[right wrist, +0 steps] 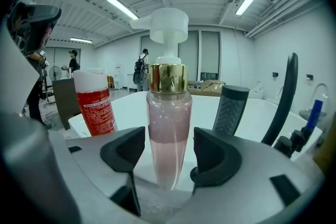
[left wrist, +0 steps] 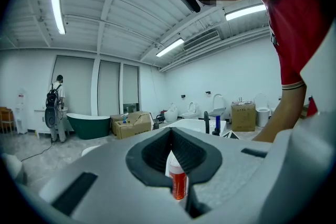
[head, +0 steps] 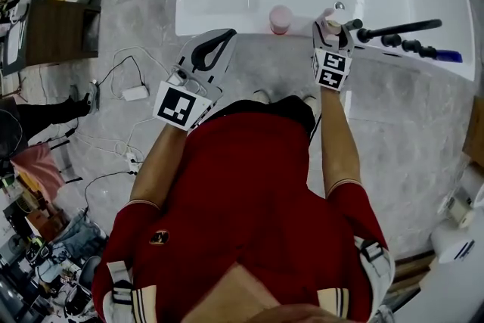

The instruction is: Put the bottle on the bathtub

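Holding the right hand-held gripper [right wrist: 169, 153] open around the pump bottle [right wrist: 168, 123] upright on the near rim of the bathtub [head: 219, 25], and the left hand-held gripper [left wrist: 172, 166] closed, empty.

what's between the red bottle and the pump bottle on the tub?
Nothing. Only bare white bathtub rim separates the red bottle from the pump bottle. The head view shows it best, and the right gripper view agrees.
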### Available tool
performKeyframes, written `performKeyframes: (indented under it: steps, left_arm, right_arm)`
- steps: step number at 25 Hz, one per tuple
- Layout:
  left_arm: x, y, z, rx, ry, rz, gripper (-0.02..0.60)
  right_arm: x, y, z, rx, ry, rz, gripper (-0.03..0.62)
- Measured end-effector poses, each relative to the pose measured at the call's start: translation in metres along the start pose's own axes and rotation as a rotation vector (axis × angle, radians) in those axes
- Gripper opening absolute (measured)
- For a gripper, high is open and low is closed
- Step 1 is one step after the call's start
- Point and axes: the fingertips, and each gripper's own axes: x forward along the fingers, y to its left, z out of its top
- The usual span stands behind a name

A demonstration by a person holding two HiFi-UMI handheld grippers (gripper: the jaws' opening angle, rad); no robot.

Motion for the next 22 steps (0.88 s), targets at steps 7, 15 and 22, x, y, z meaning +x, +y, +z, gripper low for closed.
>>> performKeyframes:
  steps: [7, 15, 22]
  left_arm:
    - [0.003, -0.009, 0.002, -0.03, 0.0, -0.001, 0.006]
    - [0.008, -0.021, 0.013, -0.093, -0.045, 0.044, 0.006]
    - [0.014, -0.043, 0.025, -0.133, -0.068, 0.081, 0.006]
  right_arm:
    - [-0.023, -0.001, 0.005, -0.019, 0.021, 0.027, 0.287]
    - [-0.076, 0.004, 0.033, -0.032, 0.015, 0.097, 0.286]
    - [-0.128, 0.021, 0.08, -0.04, -0.049, 0.219, 0.202]
